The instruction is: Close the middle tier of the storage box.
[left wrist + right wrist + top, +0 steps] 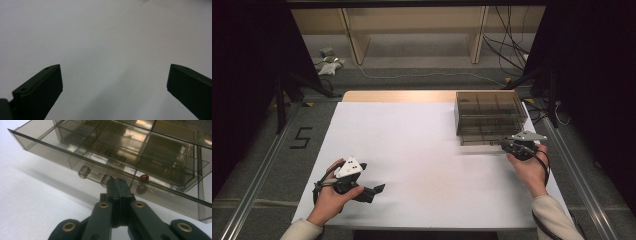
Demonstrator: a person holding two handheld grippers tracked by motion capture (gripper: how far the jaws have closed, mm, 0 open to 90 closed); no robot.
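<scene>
At far right of bench (412, 150): smoked translucent plastic drawer unit (490, 116), boxy, hard glossy walls, thin internal dividers. Lowest drawer (105, 152) pulled slightly out of the housing, front panel a flat clear-brown sheet with a stubby clear cylindrical handle (95, 175) running along it.

Right gripper (516, 146) right at the drawer front, held by right hand (529, 167) with cable looped round the wrist, grey three-cornered plate on top. Jaws fully together, matte black, brass rivets on the linkage; tips up against one end of the handle, nothing seen clamped between them. Contact with the handle itself hard to confirm.

Left gripper (371, 192) near the front left of bench, well apart from the unit, resting low in left hand (334, 195). Jaws spread wide, nothing between them, blunt black rectangular pads over bare surface.

Bench top: flat matte white sheet, pale wood strip showing at the far edge.

From high view: overall layout, both hands, cream sleeves, dark floor with a taped "5" (302, 137).
From right gripper view: divider grid inside the drawer, small dark-red rounded bead (144, 177) in a front compartment with a reflection or second one just below, glare on the plastic.
From left gripper view: plain white surface between the pads, soft shadow.
</scene>
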